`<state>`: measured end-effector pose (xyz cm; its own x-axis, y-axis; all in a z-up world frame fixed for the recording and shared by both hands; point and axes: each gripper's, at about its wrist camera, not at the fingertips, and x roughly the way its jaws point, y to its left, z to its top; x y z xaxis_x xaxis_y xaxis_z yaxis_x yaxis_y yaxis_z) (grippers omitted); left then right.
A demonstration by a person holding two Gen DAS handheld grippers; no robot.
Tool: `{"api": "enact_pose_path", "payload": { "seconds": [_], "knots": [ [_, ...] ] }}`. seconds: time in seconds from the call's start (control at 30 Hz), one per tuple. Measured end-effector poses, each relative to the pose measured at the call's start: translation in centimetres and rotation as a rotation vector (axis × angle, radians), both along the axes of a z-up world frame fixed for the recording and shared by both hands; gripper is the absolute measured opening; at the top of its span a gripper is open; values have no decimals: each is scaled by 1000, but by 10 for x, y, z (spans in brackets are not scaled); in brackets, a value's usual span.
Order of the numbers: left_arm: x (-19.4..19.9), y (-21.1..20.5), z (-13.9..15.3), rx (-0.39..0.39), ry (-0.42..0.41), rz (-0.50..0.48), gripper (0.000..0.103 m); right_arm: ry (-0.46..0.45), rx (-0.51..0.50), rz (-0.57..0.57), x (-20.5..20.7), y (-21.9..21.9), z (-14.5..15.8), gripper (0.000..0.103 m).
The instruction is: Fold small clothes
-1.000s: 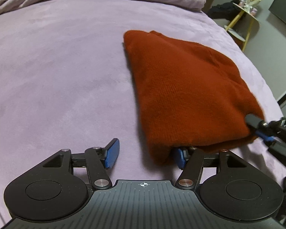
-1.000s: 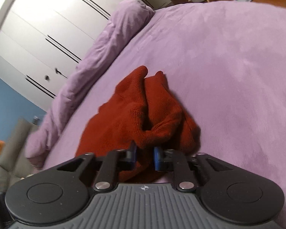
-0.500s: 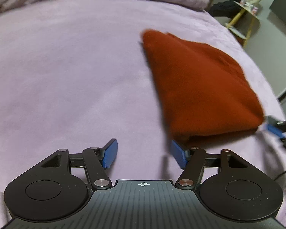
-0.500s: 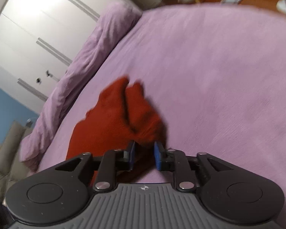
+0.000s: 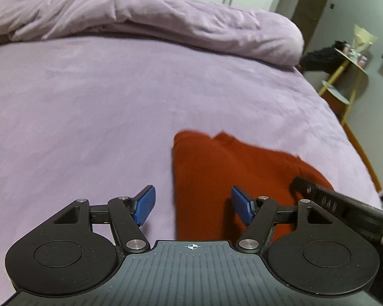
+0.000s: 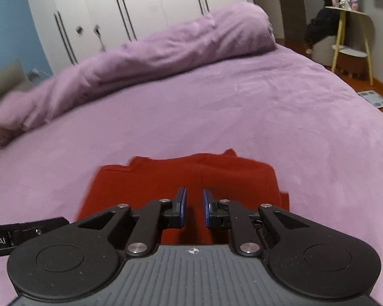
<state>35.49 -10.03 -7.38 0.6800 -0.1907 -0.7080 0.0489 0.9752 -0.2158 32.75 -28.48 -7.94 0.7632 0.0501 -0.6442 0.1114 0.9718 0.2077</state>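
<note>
Over folded red garment (image 5: 217,168) on bed (image 5: 89,97): left gripper (image 5: 194,205) just widening, empty; right gripper (image 6: 193,209) just narrowing to slit, empty; likely fold released.

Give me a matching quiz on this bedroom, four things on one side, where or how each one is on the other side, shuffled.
Things:
1. red garment
2. duvet
3. side table
4. wardrobe doors

Descriptions:
A. stands on yellow legs, off to the right of the bed
B. lies flat on the bed, nearest the cameras
C. white, against the wall behind the bed
D. purple, bunched along the bed's far side

Pairs: 1-B, 2-D, 3-A, 4-C
</note>
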Motion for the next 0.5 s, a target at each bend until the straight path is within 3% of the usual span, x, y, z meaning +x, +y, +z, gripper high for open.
{"api": "enact_pose_path", "payload": {
  "seconds": [0.03,0.13,0.23,0.33,0.5],
  "knots": [
    [7,-6,-5,9,-8,10,71,2,-26,0,8,-1,-5,3],
    [16,-21,-25,32,-36,16,72,1,-95,-36,14,-7,-16,3],
    [24,-22,-44,-11,8,21,78,-10,-89,-102,6,-27,-33,2],
    [24,-23,-58,-34,2,33,79,-81,-80,-122,-3,-36,-49,2],
    [22,-28,-59,5,-18,34,81,-112,-61,-142,-6,-44,-54,1]
  ]
}}
